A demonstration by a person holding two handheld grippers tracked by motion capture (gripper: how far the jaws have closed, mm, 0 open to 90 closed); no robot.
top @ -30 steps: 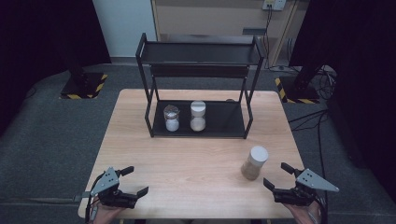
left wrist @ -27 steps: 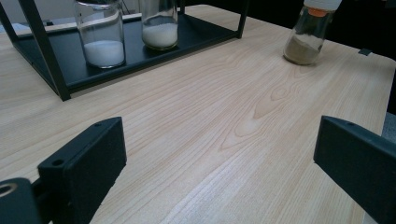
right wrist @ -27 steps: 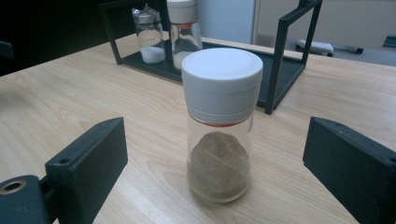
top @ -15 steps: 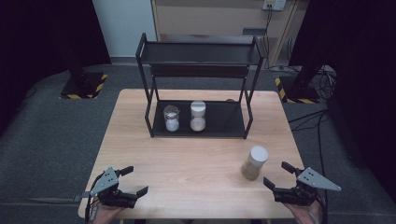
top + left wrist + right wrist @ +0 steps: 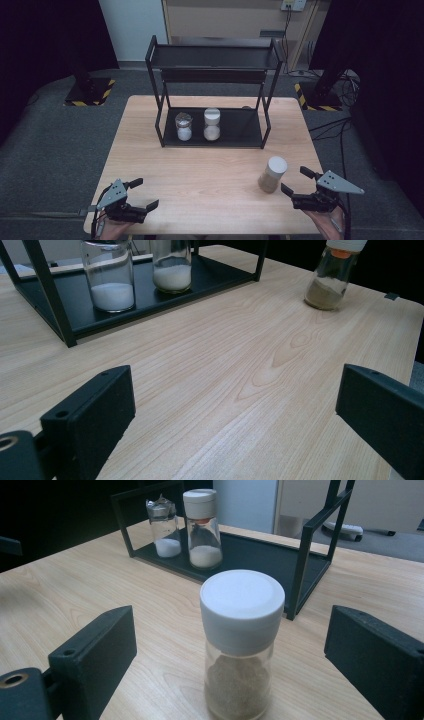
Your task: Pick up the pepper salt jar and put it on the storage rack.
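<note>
Little is changed since earlier: both grippers, right (image 5: 295,181) and left (image 5: 141,194), are held released, the right aligned for grasping the brown-filled jar (image 5: 272,174).

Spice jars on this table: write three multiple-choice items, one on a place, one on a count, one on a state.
1. Where does the brown-powder jar stand?
A. On the rack's top shelf
B. On the bare table, before the right gripper
C. Between the left gripper's jaws

2. How many jars stand on the rack's bottom shelf?
A. One
B. Two
C. Four

3. How is the right gripper?
A. Open, holding nothing
B. Shut on the jar
C. Shut on nothing

Key: 1 B, it stands on wood outside the rack; 2 B, two jars of white powder stand side by side; 3 A, the jaws stand wide of the jar.
</note>
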